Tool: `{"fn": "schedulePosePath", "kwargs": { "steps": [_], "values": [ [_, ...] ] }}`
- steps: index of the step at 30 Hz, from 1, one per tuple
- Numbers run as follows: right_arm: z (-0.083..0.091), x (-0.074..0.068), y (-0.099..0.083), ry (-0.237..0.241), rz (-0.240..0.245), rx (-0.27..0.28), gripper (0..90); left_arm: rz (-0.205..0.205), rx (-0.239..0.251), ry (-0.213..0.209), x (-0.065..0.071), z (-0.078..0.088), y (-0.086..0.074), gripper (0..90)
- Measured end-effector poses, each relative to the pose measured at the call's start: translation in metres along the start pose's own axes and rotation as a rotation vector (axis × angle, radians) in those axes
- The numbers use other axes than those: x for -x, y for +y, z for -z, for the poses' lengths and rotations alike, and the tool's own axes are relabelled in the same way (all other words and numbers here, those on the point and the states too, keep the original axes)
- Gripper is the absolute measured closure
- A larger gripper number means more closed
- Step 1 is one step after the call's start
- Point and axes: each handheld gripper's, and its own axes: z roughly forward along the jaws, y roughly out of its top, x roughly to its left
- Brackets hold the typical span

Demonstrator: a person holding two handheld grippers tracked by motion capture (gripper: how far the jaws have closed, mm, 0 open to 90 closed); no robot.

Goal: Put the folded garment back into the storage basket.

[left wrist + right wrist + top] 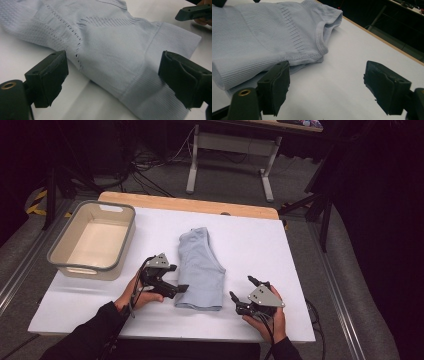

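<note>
A folded pale-blue garment (200, 270) lies mid-table (260, 245), right of the bin (92, 240). The left gripper (176, 279) is released at the garment's near-left edge; the right gripper (242, 289), also released, sits just right of it.

Dim room, grey floor (165, 175), cables (145, 167), white-legged desk (230, 142) behind, black stands (320, 200)
</note>
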Motion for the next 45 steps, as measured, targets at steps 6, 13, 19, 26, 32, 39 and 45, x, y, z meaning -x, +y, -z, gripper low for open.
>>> {"fn": "schedulePosePath", "kwargs": {
  "steps": [6,13,19,26,32,39,45],
  "values": [
    [-0.005,0.001,0.005,-0.017,-0.007,0.001,21.0,0.057,-0.038,0.009,-0.005,-0.017,0.006,8.3],
    [-0.024,0.003,0.019,-0.051,-0.042,-0.014,21.1,0.070,-0.100,0.014,-0.003,-0.034,0.008,5.8],
    [-0.050,0.002,0.033,-0.045,-0.040,-0.043,20.4,0.075,-0.111,0.016,-0.002,-0.035,0.008,8.8],
    [-0.073,0.002,0.049,-0.035,-0.055,-0.050,18.9,0.061,-0.131,0.031,-0.001,-0.038,0.009,13.1],
    [-0.096,0.005,0.055,-0.008,-0.140,-0.122,18.9,0.040,-0.143,0.046,0.001,-0.040,0.010,14.2],
    [-0.124,0.000,0.054,0.003,-0.180,-0.216,14.8,0.021,-0.138,0.056,0.004,-0.040,0.010,17.9],
    [-0.134,0.001,0.050,0.000,-0.221,-0.260,8.8,-0.011,-0.136,0.071,0.008,-0.041,0.012,23.1]
  ]
}}
